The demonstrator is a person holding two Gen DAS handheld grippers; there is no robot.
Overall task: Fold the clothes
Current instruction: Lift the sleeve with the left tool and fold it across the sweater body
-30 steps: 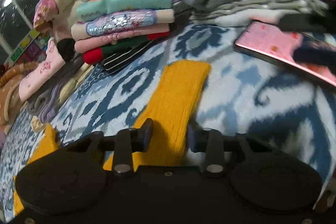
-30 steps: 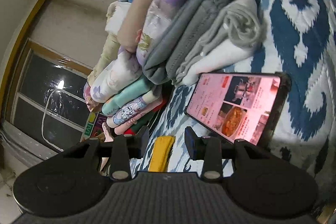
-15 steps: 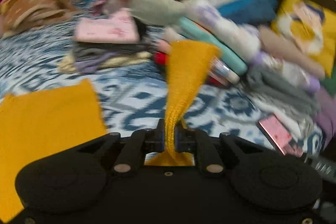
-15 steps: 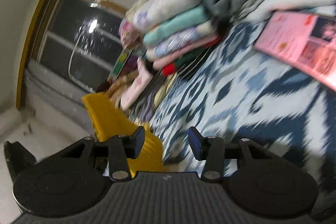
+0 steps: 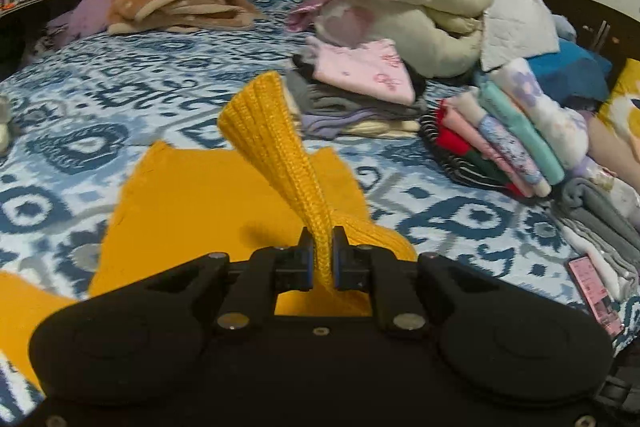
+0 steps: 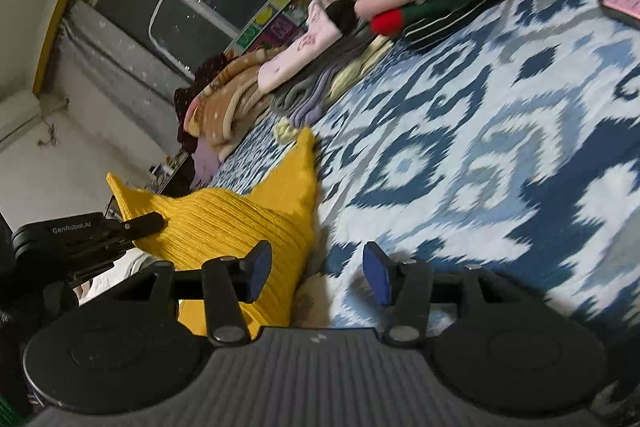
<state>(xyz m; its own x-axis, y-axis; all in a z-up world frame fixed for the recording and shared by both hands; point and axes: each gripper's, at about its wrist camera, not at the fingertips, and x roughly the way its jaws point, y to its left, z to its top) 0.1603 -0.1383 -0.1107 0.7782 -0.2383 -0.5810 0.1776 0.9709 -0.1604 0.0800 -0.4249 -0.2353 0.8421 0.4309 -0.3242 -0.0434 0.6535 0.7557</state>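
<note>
Clearly, a fold was under way.
Garment: yellow knit sweater (image 5: pixel 208 203) lay flat on the patterned bedspread (image 5: pixel 120 95), one sleeve (image 5: pixel 276 147) lifted above it.
Left gripper (image 5: pixel 323 259): clamped tight on the sleeve.
Right gripper (image 6: pixel 318 269): jaws had just been widening, nothing between them, just beside the sweater's edge.
Risk: thin knit could slip from the pinch, or the body could drag and bunch, spoiling the fold.
Nearby: folded stacks (image 5: pixel 512 139) might topple if bumped.
</note>
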